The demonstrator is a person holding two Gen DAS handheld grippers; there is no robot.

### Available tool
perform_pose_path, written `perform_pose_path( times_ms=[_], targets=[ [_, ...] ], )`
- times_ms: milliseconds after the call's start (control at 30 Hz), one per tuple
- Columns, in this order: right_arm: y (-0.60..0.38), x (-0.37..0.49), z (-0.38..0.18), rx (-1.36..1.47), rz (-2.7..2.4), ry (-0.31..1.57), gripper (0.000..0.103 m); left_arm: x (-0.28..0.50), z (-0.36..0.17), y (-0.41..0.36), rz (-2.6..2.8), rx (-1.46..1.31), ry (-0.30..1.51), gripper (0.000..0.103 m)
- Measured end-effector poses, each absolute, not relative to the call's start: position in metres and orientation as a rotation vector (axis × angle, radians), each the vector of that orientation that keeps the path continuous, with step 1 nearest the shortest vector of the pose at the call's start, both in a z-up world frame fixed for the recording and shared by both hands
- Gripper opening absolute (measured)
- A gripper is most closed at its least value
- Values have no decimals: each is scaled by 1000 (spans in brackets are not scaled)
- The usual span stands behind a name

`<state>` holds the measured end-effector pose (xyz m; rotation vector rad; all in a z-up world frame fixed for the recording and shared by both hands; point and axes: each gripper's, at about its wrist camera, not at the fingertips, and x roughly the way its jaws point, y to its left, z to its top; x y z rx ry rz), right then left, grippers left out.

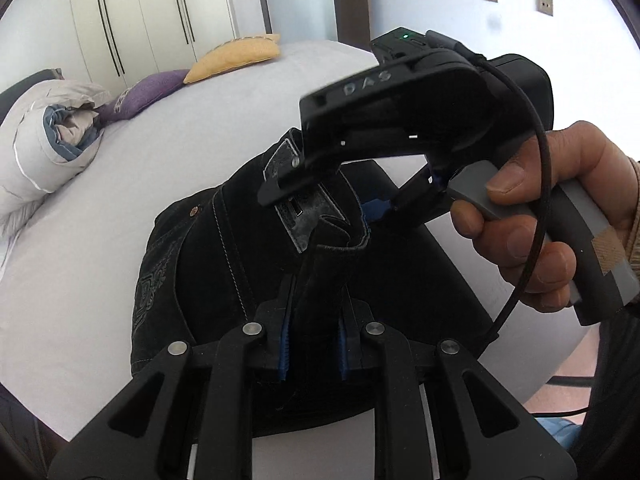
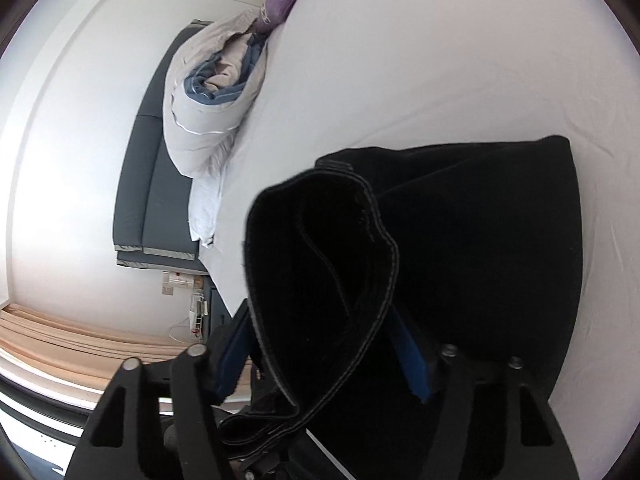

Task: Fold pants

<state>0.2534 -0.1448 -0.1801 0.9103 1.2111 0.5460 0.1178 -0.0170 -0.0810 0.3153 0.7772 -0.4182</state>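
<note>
Black pants (image 1: 224,264) w/ pale stitching, white bed (image 1: 100,240)

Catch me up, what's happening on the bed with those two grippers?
A person is folding black pants on a bed with a handheld gripper in each hand. The left gripper is shut on a raised fold of the fabric. The right gripper has a hemmed edge of the pants between its blue pads, with the jaws standing fairly wide apart; it is unclear whether they press on it. The rest of the pants lies on the sheet, fold unfinished.
</note>
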Motion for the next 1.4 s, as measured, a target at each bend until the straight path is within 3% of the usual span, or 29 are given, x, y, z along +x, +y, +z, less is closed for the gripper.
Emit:
perform_pose_path(
  times_ms=[133, 400, 1400],
  targets=[
    [-151, 252, -183, 908, 530, 1209, 35, 120, -88, -10, -416, 331, 808, 16],
    [-157, 246, -173, 849, 523, 1183, 23, 131, -91, -9, -422, 353, 865, 16],
    [-210, 228, -185, 895, 473, 1151, 20, 167, -126, -4, -497, 421, 921, 16]
  ],
)
